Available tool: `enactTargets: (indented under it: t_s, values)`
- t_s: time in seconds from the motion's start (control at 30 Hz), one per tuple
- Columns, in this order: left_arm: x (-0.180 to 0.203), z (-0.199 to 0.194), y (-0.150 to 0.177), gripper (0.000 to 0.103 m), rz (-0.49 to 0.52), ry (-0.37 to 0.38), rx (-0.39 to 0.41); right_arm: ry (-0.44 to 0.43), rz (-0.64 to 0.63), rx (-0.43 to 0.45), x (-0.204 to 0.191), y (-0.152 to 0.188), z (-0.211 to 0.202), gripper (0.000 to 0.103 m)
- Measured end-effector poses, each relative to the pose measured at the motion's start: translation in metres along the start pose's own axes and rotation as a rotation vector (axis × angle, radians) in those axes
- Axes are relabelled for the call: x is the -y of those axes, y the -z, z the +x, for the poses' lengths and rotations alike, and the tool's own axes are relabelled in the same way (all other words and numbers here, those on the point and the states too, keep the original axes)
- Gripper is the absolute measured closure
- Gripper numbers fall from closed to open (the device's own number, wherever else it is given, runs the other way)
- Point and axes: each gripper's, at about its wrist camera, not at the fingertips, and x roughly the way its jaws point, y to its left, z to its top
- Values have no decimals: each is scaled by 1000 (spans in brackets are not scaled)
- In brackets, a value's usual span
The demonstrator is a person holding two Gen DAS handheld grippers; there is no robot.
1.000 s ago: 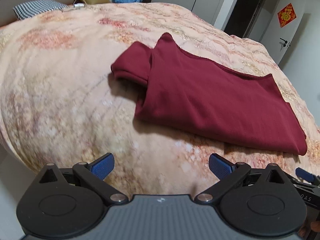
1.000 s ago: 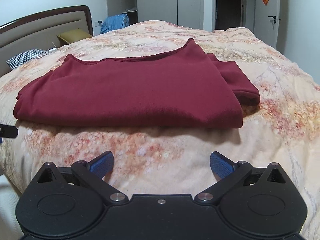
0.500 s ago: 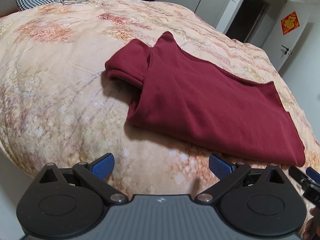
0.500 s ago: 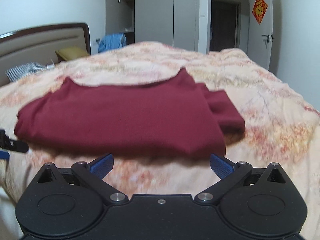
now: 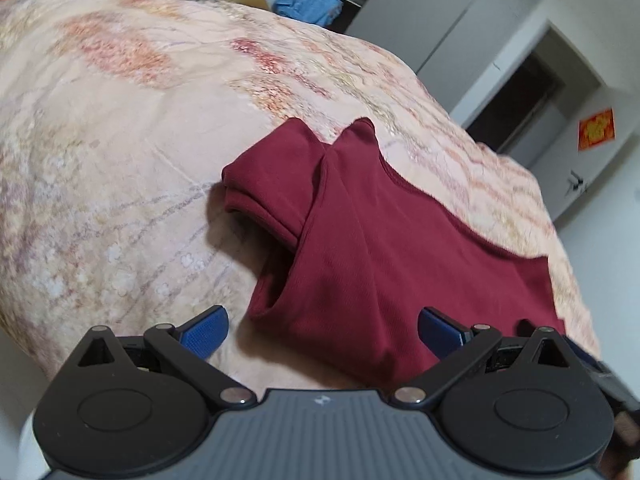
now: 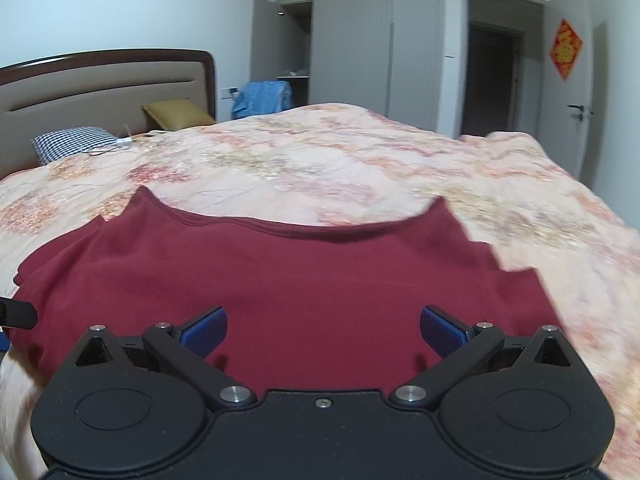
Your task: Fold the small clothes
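A dark red shirt (image 5: 384, 248) lies folded in half on the floral bed cover, neckline away from me and one short sleeve (image 5: 272, 184) sticking out to the left. My left gripper (image 5: 322, 328) is open, its fingers straddling the shirt's near left corner just above the cloth. In the right wrist view the same red shirt (image 6: 280, 276) fills the middle. My right gripper (image 6: 323, 328) hovers open over its near edge, with nothing between the blue pads. The tip of the left gripper (image 6: 16, 314) shows at the left edge.
The bed cover (image 6: 360, 168) stretches far beyond the shirt. A checked pillow (image 6: 68, 146) and a mustard cushion (image 6: 176, 114) lie by the headboard (image 6: 100, 84). A wardrobe (image 6: 352, 48), a blue garment (image 6: 262, 98) and a doorway (image 6: 494, 76) stand behind the bed.
Both grippers have moved forward and down onto the shirt's near edge, so the cloth now sits between the open fingers. The shirt itself lies as before.
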Motion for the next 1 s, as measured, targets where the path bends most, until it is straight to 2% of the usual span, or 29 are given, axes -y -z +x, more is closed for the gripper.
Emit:
enactTargets:
  t_s: [0.07,0.2,0.27,0.43,1.0]
  values:
    - [-3,2,-1,0,-19,1,-3,-8,-15,-9,-8,0,11,1]
    - [-4,4,1,0,-11,-3,0,-9,-68,-81,-25,11,32,0]
    - [-2,6,4,0,14,-15,-2,-1,-83,-68,-28,16,35,0]
    - [8,8,11,0,71,-51,2,-42,-25,-71,-20,20,39,0]
    - [16,6,19,0,103,-98,-12,-54,-9,-26,-17,30,35,0]
